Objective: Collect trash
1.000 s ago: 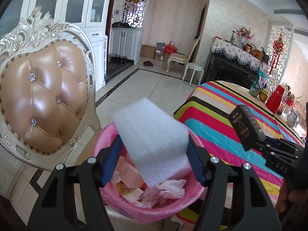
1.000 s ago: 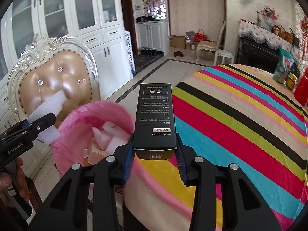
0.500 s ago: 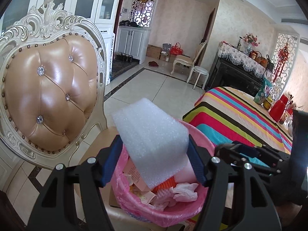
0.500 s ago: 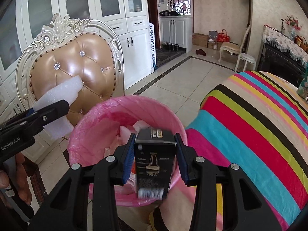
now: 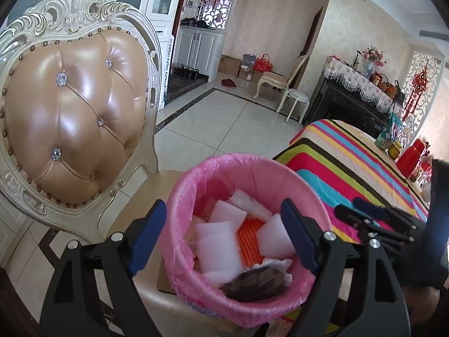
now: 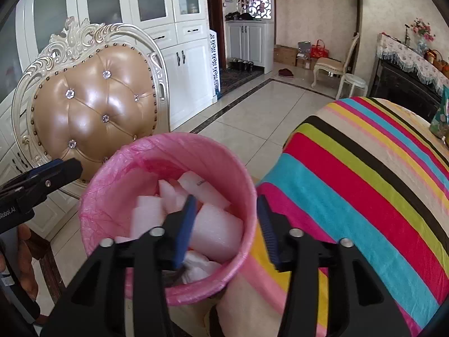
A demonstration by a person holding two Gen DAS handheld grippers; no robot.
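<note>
A bin with a pink bag (image 5: 238,160) stands on a chair seat and holds several white foam pieces (image 5: 216,230) and an orange item (image 5: 249,241). A dark box (image 5: 255,283), blurred, lies at the bin's near side. My left gripper (image 5: 224,233) hangs over the bin. Its jaws are opening and nothing is between them. In the right wrist view the same bin (image 6: 174,140) sits below my right gripper (image 6: 226,230). Its jaws are also opening and empty, with foam (image 6: 216,233) beneath. Each gripper shows in the other's view: the right gripper (image 5: 373,219) and the left gripper (image 6: 42,179).
The tan tufted chair back (image 5: 73,118) with a carved white frame rises left of the bin. A table with a striped cloth (image 6: 364,182) is close on the right, with red containers (image 5: 409,157) on it. Tiled floor (image 5: 224,120) and white cabinets (image 6: 182,64) lie beyond.
Both grippers have come down over the bin and opened. The white foam block has left the left gripper and the black box the right; both now lie in the bin.
</note>
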